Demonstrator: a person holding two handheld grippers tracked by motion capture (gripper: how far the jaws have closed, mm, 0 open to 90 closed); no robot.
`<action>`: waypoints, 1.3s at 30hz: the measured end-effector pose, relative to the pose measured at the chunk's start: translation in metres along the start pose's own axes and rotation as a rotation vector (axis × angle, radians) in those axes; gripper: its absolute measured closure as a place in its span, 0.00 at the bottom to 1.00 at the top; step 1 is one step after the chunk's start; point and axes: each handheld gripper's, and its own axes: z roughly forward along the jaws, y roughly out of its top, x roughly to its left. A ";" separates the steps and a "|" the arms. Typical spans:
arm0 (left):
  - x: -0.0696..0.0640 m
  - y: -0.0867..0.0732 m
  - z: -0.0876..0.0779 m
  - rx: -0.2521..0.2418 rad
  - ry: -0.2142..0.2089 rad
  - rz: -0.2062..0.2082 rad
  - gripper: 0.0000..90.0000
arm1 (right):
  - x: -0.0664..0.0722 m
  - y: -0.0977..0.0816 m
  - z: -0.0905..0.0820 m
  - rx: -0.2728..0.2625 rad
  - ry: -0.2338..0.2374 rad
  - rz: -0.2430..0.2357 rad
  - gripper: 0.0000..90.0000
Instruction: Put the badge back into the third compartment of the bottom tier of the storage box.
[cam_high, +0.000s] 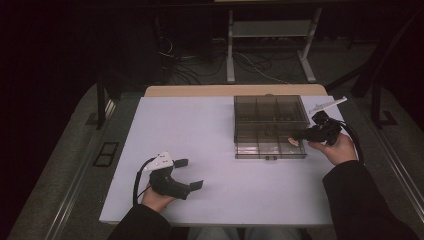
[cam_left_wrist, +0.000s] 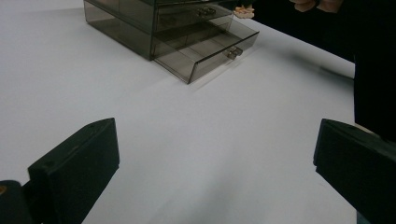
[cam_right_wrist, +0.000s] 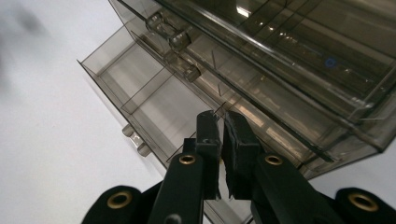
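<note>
My right gripper hangs over the open bottom drawer of the smoky clear-plastic organiser box at the white table's far right, jaws pressed together on a small pale object. My left gripper rests near me, jaws spread, holding nothing.
</note>
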 end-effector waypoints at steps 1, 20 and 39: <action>0.000 0.000 0.000 0.000 0.000 0.000 0.00 | -0.001 0.000 0.001 0.003 0.001 -0.002 0.93; 0.000 0.000 0.000 0.002 0.000 0.001 0.00 | -0.003 -0.006 0.018 0.043 0.003 0.004 0.93; 0.000 0.000 0.001 0.007 -0.001 0.005 0.00 | -0.003 -0.007 0.036 0.082 0.015 0.004 0.93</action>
